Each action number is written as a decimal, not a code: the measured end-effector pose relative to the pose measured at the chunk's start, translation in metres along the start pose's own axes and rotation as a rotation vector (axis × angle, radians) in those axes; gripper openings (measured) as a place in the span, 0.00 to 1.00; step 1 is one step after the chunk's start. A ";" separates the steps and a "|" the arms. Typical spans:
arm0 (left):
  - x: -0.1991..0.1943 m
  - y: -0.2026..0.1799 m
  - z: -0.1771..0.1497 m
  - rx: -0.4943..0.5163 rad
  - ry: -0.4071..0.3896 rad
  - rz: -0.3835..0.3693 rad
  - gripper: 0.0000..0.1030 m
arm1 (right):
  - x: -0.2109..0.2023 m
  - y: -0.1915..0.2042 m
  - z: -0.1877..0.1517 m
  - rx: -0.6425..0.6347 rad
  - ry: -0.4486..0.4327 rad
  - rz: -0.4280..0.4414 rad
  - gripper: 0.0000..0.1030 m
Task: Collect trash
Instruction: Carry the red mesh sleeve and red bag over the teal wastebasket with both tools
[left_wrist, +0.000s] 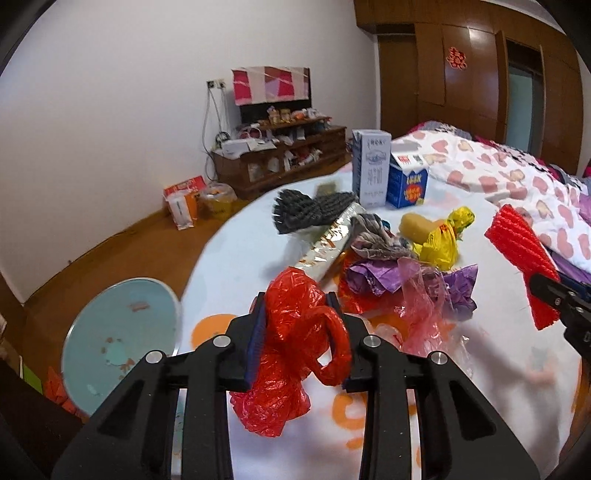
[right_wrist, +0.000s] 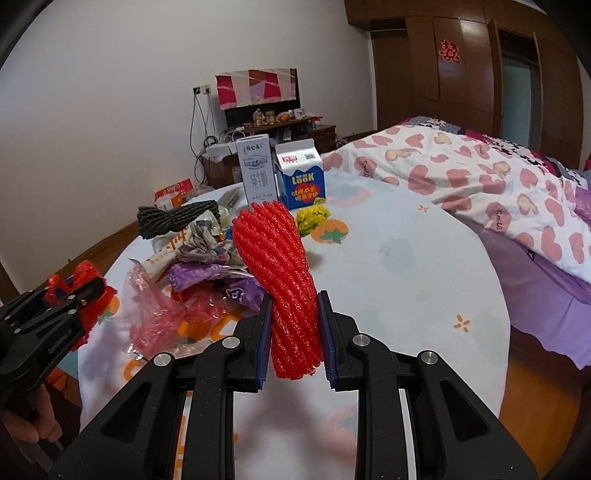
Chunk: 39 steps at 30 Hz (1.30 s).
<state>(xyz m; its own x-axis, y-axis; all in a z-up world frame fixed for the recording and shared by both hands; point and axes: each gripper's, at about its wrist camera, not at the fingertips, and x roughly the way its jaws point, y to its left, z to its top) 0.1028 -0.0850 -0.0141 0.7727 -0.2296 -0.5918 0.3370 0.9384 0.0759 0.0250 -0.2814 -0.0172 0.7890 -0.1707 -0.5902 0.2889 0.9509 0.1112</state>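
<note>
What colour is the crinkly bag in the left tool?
Red plastic bag, clearest in the left wrist view.

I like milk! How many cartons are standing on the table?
2. The tall grey carton stands at the table's far edge, and the blue carton is right beside it. More could hide behind the trash pile.

Colours of litter on the tablecloth (right_wrist: 406, 280).
Red bag (left_wrist: 295, 343); red ribbed foam net (right_wrist: 284, 280); purple wrap (left_wrist: 373, 277); yellow bag (left_wrist: 443, 240); blue carton (right_wrist: 301, 181); cloth white with orange fruit print.
</note>
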 end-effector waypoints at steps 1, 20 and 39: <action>-0.005 0.003 -0.001 -0.002 -0.006 0.012 0.30 | -0.001 0.002 0.000 -0.004 0.000 0.002 0.24; -0.062 0.081 -0.024 -0.153 -0.076 -0.005 0.30 | -0.018 0.070 0.003 -0.104 -0.002 0.123 0.24; -0.054 0.202 -0.035 -0.328 -0.087 0.196 0.30 | 0.032 0.216 0.003 -0.239 0.129 0.376 0.24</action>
<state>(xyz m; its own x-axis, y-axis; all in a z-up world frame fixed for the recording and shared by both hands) 0.1104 0.1261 0.0052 0.8529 -0.0453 -0.5202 -0.0010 0.9961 -0.0884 0.1147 -0.0826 -0.0095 0.7367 0.2161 -0.6407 -0.1494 0.9762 0.1575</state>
